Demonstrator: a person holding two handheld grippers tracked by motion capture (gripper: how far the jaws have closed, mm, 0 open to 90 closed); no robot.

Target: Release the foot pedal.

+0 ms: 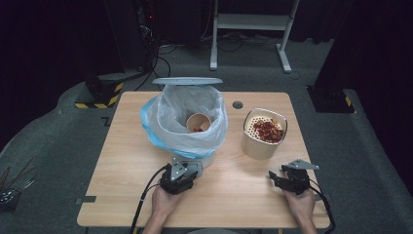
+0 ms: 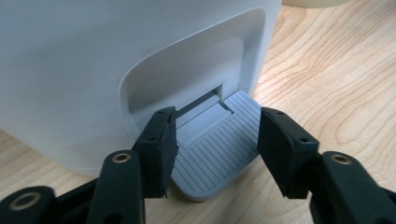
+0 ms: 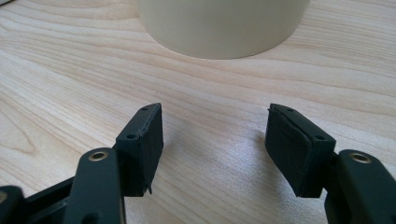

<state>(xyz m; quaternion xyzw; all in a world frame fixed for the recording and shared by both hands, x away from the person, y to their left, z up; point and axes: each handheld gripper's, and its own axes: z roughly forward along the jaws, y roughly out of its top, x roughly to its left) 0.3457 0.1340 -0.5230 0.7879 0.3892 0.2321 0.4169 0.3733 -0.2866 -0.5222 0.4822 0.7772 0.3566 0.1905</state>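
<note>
A white pedal bin [image 1: 207,158] lined with a clear and blue plastic bag [image 1: 165,124] stands mid-table with its lid [image 1: 187,81] up. A paper cup [image 1: 198,122] with red bits lies inside. My left gripper [image 1: 186,170] sits at the bin's foot. In the left gripper view its jaws [image 2: 217,140] stand open on either side of the grey ribbed pedal [image 2: 210,163], and the pads do not press on it. My right gripper [image 1: 276,176] hovers open over bare wood [image 3: 215,135], just short of a beige container [image 3: 219,28].
The beige container [image 1: 255,146] holds a perforated insert with red pieces [image 1: 268,130]. A round cable hole [image 1: 237,105] is in the wooden table [image 1: 126,170] behind it. Beyond the table stand a white desk frame [image 1: 251,22] and dark equipment.
</note>
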